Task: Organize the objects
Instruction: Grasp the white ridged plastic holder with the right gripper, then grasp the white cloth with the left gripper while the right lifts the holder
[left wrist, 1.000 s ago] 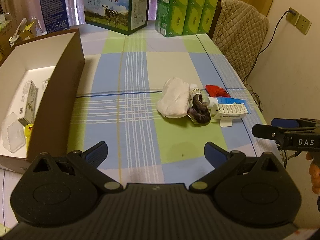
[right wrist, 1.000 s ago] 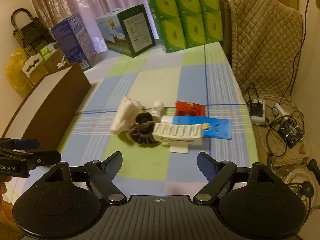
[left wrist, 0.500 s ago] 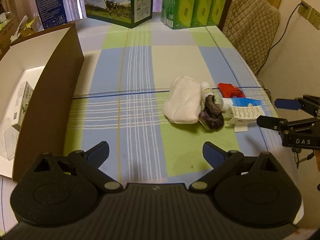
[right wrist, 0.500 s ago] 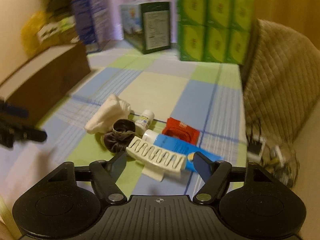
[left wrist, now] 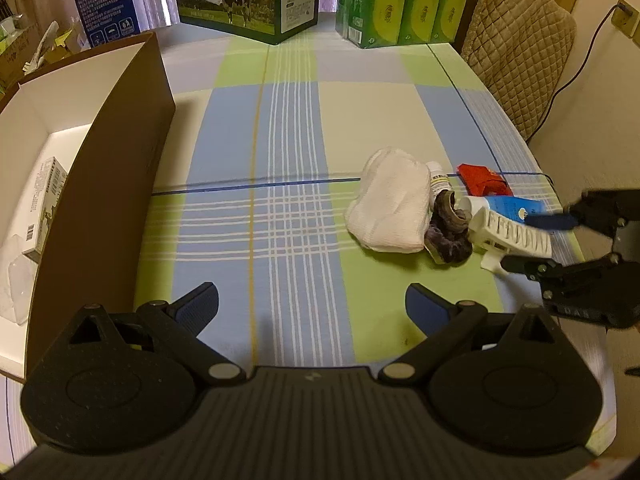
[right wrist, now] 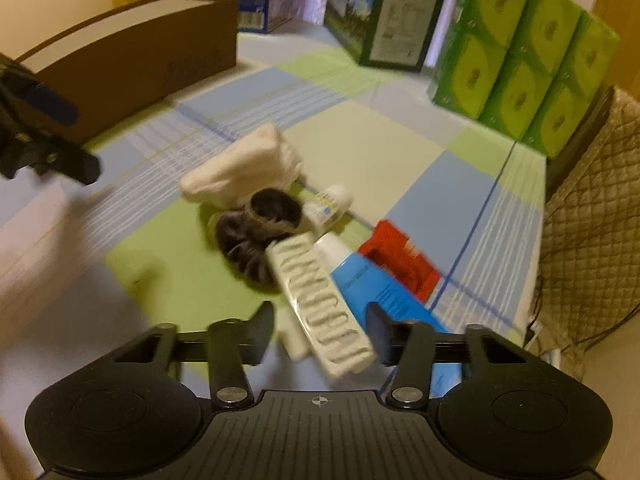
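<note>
On the checked tablecloth [left wrist: 288, 128], right of centre, one cluster of loose items awaiting sorting:

- white folded cloth [left wrist: 390, 210], leftmost of the heap;
- dark scrunchie [left wrist: 448, 232], touching the cloth;
- small white bottle [left wrist: 438, 182], lying between cloth and scrunchie;
- red packet [left wrist: 484, 180], at the far side;
- blue tube [left wrist: 504, 206], lying just beside the packet;
- white clip [right wrist: 320, 304], ribbed, lying partly over the tube and against the scrunchie.

In the brown box [left wrist: 108, 184], at my left: a small printed carton [left wrist: 44, 208] and a clear plastic piece [left wrist: 16, 280]. By my judgement the task is under way but mostly outstanding: two items boxed, six on the cloth.

My right gripper [right wrist: 322, 334]: low over the near end of the heap, fingers parted with the clip's near end between them, nothing pinched yet as far as the blurred view shows. Seen from my left wrist, it reaches in from the right, one finger above the clip and one below.

My left gripper [left wrist: 312, 304]: held back over bare cloth, well apart from the heap, spread wide, holding nothing, level and pointing up the table.
</note>
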Demonstrator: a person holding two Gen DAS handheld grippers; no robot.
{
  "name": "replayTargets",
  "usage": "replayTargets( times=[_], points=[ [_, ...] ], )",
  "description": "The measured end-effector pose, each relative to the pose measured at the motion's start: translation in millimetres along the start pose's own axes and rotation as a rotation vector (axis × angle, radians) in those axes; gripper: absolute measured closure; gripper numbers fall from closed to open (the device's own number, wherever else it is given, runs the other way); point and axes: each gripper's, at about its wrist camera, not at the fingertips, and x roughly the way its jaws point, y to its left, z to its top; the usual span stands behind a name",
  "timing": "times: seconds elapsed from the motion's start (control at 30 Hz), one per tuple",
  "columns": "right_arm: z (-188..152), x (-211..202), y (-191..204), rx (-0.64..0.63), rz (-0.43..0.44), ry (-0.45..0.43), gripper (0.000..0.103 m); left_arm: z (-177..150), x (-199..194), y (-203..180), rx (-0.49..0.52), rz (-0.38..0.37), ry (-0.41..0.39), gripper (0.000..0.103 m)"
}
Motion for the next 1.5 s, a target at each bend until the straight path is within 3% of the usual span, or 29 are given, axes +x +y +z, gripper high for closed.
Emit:
replayTargets(
  times=[0.07,0.47,0.53,0.9,1.07,1.27,1.33,1.5],
  points=[
    [-2,-2,3,0.028,0.020,0.029,0.073,1,2,0,0.002,-0.003,0.004,0.005],
    [6,-1,5,0.232,-0.013,0.010,0.073,10,17,-10,0.045,-0.033,0.019,0.005],
    [6,-2,4,0.251,-0.012,0.004,0.078,15,19,-12,0.051,-0.041,0.014,0.009],
    [-7,-25,-12,0.428,-0.083,0.009,0.079,49,44,-32,0.102,-0.121,-0.008,0.016],
    [-17,-34,-20,0.494,-0.112,0.014,0.079,61,67,-39,0.139,-0.135,0.011,0.032],
    [-27,-39,-28,0.548,-0.142,0.026,0.079,65,93,-40,0.159,-0.184,0.046,0.039],
    [-30,-40,-29,0.560,-0.148,0.030,0.079,64,98,-41,0.166,-0.202,0.059,0.054],
    [-31,-41,-30,0.570,-0.151,0.030,0.079,59,97,-42,0.181,-0.199,0.049,0.064]
  ],
)
